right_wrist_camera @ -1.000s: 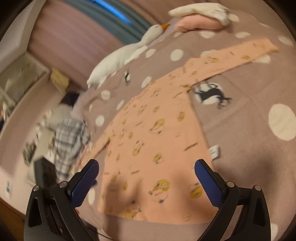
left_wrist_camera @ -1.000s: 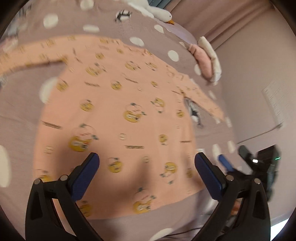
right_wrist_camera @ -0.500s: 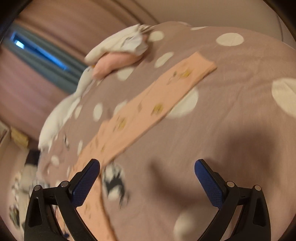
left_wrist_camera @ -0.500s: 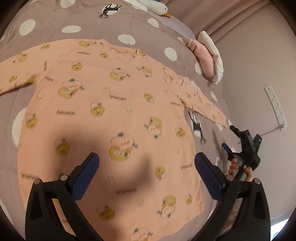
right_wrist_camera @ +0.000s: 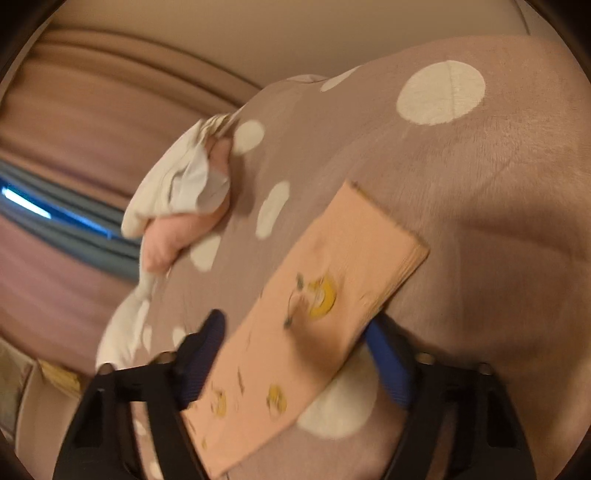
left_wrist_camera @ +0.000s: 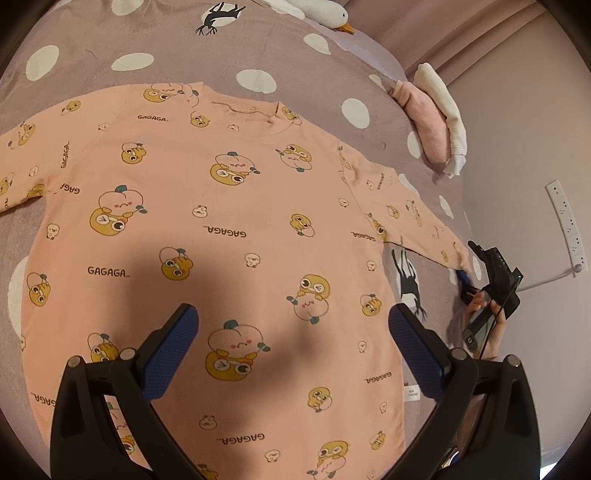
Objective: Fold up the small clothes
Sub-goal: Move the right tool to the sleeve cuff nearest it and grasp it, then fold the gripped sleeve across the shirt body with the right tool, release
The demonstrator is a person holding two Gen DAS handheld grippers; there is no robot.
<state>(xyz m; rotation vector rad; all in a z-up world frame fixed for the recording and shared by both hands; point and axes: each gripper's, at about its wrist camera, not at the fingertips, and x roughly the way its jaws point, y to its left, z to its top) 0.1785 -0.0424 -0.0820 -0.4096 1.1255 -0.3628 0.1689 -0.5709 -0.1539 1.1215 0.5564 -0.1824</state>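
Observation:
A peach long-sleeved shirt (left_wrist_camera: 236, 206) printed with cartoon figures lies flat, front up, on the mauve dotted bed cover (left_wrist_camera: 184, 59). My left gripper (left_wrist_camera: 293, 332) hovers open over the shirt's lower body with nothing between its fingers. In the left wrist view, a hand holds my right gripper (left_wrist_camera: 468, 263) at the cuff of the shirt's right sleeve (left_wrist_camera: 413, 218). In the blurred right wrist view, that sleeve (right_wrist_camera: 332, 280) runs flat between the fingers of my right gripper (right_wrist_camera: 295, 360). Its jaws are closing, one pad at each edge of the sleeve, and the fabric is not bunched.
A folded pink and white pile of clothes (left_wrist_camera: 432, 122) sits near the bed's far right edge, also in the right wrist view (right_wrist_camera: 184, 206). A white goose plush (left_wrist_camera: 317, 11) lies at the head. A socket strip (left_wrist_camera: 567, 225) hangs on the wall past the right edge.
My right gripper swept from the shirt's hem out to the right cuff, rolled, and its jaws narrowed around the sleeve. My left gripper slid across the shirt's body and stayed open.

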